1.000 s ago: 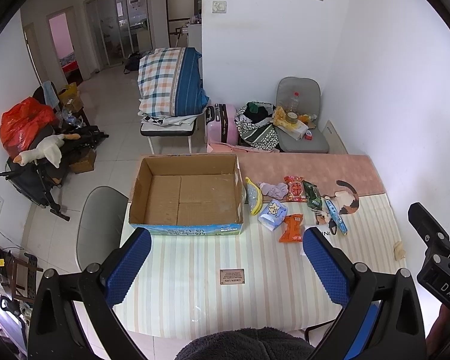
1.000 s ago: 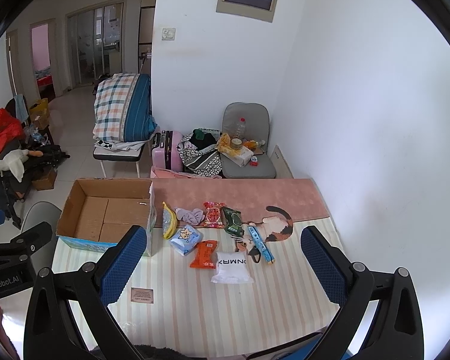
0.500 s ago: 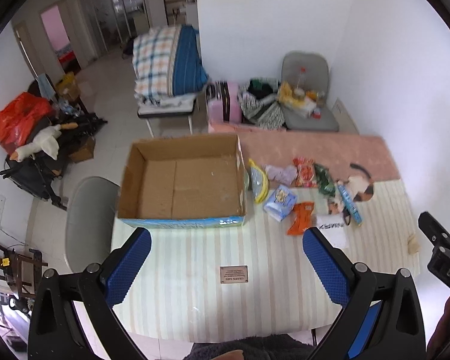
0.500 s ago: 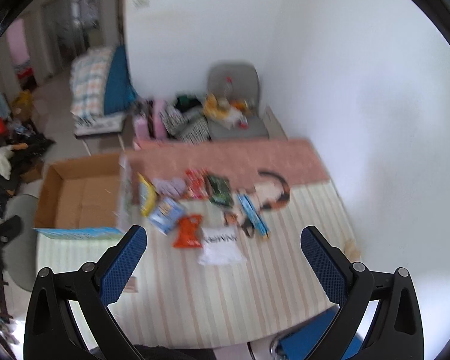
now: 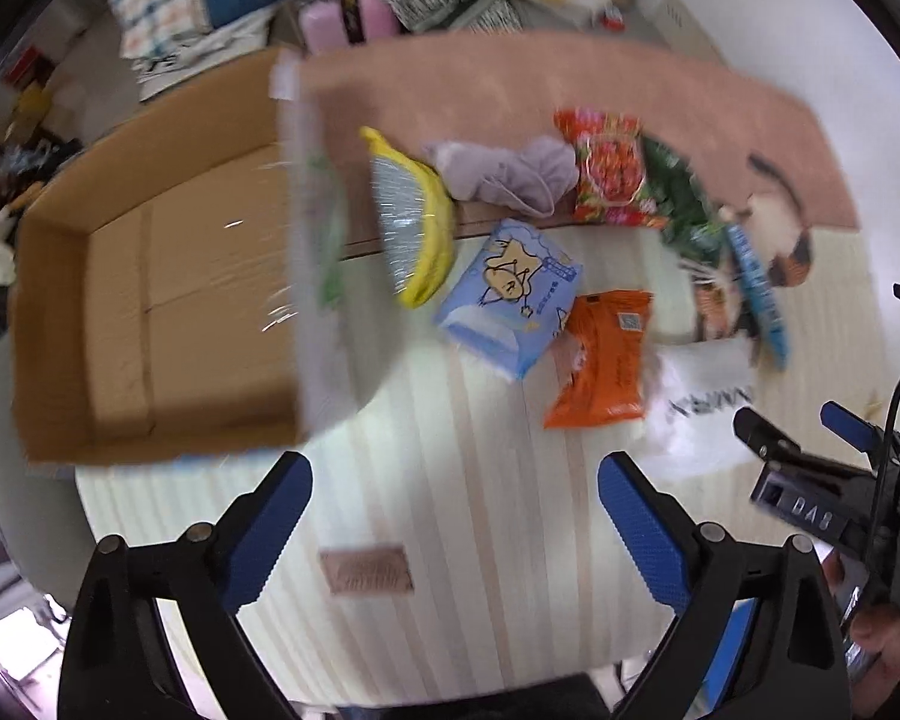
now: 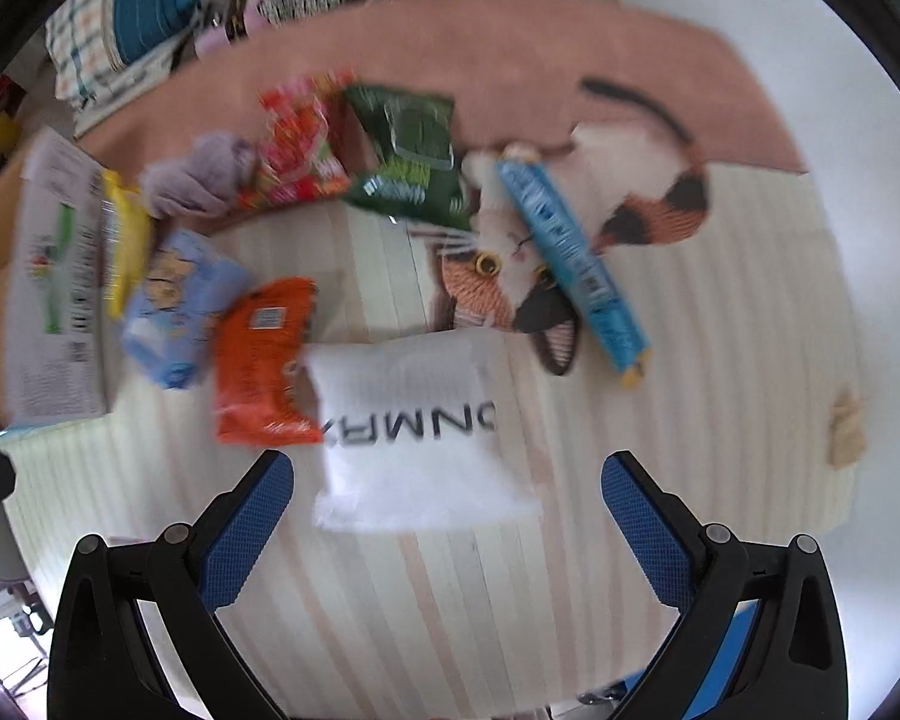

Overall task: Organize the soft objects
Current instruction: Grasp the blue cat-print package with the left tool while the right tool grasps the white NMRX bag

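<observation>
White, apparently soft pouch bearing black lettering.

A white soft pouch at the centre of the right wrist view carries large black letters, seen upside down, reading "NMRX"; a further letter at each end is unclear. In the left wrist view, at 4 o'clock, a small plate on the right gripper shows pale letters, roughly "DAS". Print on the cardboard box side, the orange packet and a small brown tag on the tablecloth is too blurred to read.
</observation>
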A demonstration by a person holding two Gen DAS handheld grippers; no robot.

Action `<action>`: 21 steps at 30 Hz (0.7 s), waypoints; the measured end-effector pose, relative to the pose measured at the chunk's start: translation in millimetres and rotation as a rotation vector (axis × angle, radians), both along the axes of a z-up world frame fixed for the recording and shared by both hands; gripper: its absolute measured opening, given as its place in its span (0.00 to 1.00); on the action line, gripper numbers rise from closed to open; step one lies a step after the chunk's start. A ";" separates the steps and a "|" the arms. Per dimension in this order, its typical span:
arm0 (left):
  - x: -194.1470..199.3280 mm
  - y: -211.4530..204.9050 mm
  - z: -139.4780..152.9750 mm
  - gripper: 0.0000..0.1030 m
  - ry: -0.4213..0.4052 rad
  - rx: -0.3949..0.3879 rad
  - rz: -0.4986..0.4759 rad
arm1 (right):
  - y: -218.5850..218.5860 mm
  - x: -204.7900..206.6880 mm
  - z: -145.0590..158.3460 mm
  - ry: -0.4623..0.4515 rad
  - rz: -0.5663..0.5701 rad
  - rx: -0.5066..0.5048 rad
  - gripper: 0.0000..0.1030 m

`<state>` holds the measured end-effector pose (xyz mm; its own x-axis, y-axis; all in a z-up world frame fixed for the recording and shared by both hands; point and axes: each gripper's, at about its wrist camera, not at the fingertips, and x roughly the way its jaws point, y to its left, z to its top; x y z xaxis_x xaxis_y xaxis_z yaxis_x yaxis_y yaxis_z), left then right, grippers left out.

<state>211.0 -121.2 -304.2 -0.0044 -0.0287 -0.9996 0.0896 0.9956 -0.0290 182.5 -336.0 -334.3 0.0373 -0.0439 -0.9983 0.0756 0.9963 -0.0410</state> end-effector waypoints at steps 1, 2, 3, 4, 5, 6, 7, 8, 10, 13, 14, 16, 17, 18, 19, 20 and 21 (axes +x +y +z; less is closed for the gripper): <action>8.5 -7.1 -11.2 0.95 0.010 0.013 -0.022 | 0.3 5.1 -15.6 0.025 0.004 0.002 1.00; 18.7 -16.5 -26.0 0.95 0.033 0.029 -0.056 | -1.3 7.4 -26.2 0.041 0.004 0.007 1.00; 26.0 -21.8 -35.3 0.95 0.048 0.034 -0.080 | -1.3 9.8 -38.4 0.055 0.007 0.017 1.00; 33.6 -31.5 -48.9 0.95 0.071 0.041 -0.117 | -2.4 10.0 -45.1 0.067 0.009 0.022 1.00; 41.8 -37.8 -60.4 0.95 0.094 0.059 -0.145 | -3.1 10.3 -52.2 0.081 0.011 0.027 1.00; 46.4 -43.3 -70.7 0.95 0.114 0.079 -0.168 | -4.0 10.5 -58.4 0.088 0.013 0.033 1.00; 50.9 -48.8 -81.5 0.95 0.132 0.104 -0.192 | -4.6 10.5 -63.9 0.094 0.017 0.044 1.00; 55.1 -53.5 -92.7 0.95 0.146 0.137 -0.217 | -5.3 10.5 -68.9 0.101 0.020 0.059 1.00; 60.4 -58.8 -110.8 0.95 0.179 0.182 -0.252 | -8.0 10.3 -78.4 0.114 0.020 0.085 1.00; 64.8 -58.8 -127.0 0.95 0.210 0.201 -0.264 | -10.2 10.7 -87.5 0.120 0.027 0.105 1.00; 66.0 -57.7 -131.7 0.95 0.219 0.202 -0.265 | -10.1 11.0 -89.8 0.125 0.028 0.110 1.00; 67.3 -54.2 -137.9 0.95 0.231 0.196 -0.258 | -11.2 12.8 -96.2 0.139 0.027 0.121 1.00; 67.4 -53.4 -140.7 0.93 0.235 0.187 -0.251 | -11.2 12.9 -97.2 0.144 0.026 0.125 1.00; 68.1 -48.9 -139.1 0.89 0.242 0.176 -0.244 | -11.2 13.5 -101.4 0.152 0.024 0.121 1.00; 67.5 -46.2 -140.3 0.84 0.250 0.157 -0.233 | -10.2 17.2 -99.4 0.163 0.018 0.124 1.00; 68.5 -41.2 -138.1 0.78 0.254 0.134 -0.211 | -10.7 18.0 -102.5 0.169 0.011 0.133 1.00; 69.5 -38.4 -136.3 0.74 0.256 0.122 -0.200 | -12.1 20.0 -105.6 0.182 0.003 0.141 1.00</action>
